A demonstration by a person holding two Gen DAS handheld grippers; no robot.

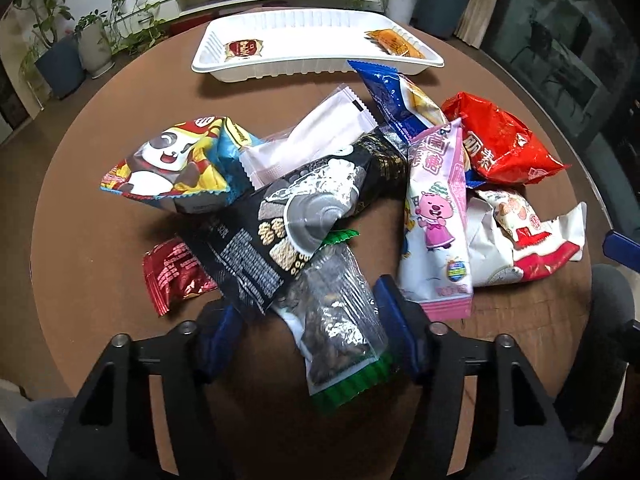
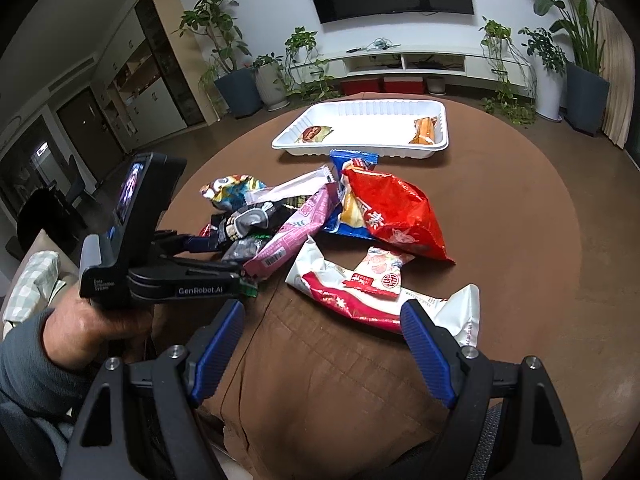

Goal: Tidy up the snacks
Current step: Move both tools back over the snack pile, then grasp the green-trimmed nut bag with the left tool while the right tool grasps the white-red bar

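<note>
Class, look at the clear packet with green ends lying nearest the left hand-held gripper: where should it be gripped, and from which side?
Grip the clear packet across its narrow middle, coming from the near edge of the table. It lies lengthwise between the open fingers of the left hand-held gripper, its far end tucked under the black packet.

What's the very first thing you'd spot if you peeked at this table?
A jumbled heap of bright snack bags in the middle of the round brown table: a panda bag on the left, a red bag on the right. Behind sits a white tray with two small snacks. The left tongs gape around a see-through bag.
</note>
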